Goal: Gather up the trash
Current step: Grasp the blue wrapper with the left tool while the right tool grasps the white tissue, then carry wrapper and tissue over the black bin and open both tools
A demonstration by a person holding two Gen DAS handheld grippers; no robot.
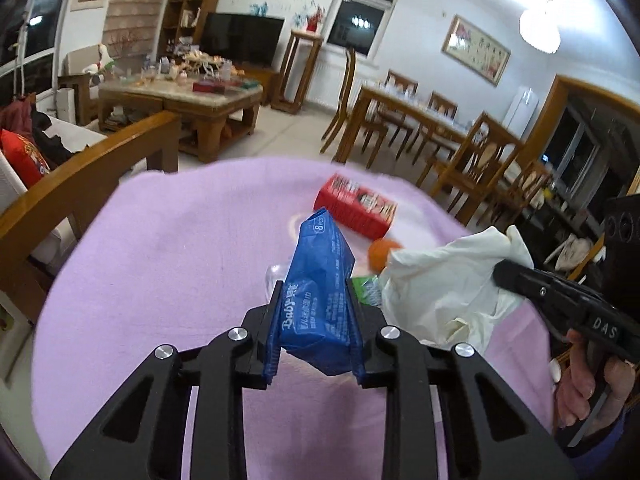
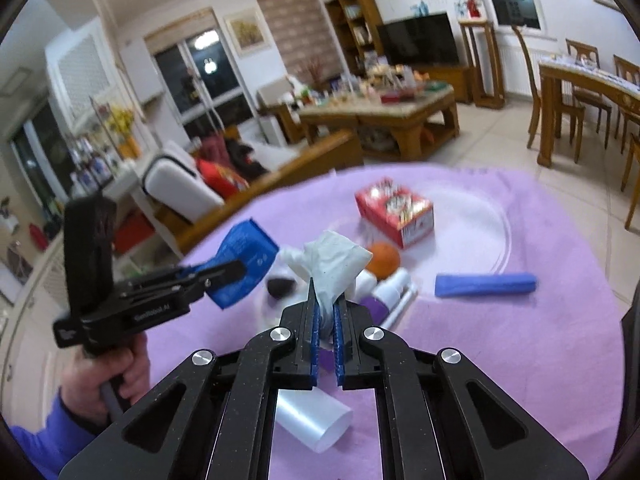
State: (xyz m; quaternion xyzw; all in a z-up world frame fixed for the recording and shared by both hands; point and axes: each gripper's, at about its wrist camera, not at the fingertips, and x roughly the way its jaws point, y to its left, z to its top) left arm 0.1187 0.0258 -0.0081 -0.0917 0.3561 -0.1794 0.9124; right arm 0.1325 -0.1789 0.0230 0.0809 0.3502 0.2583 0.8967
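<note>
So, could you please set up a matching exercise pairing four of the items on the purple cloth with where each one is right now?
Items:
1. blue wipes packet
2. crumpled white tissue
3. red cardboard box
4. blue folded roll

States:
A. lying flat, alone, on the purple cloth
B. clamped in the right tongs
C. resting beyond the orange fruit
D. clamped in the left tongs

Pairs: 1-D, 2-B, 3-C, 4-A
</note>
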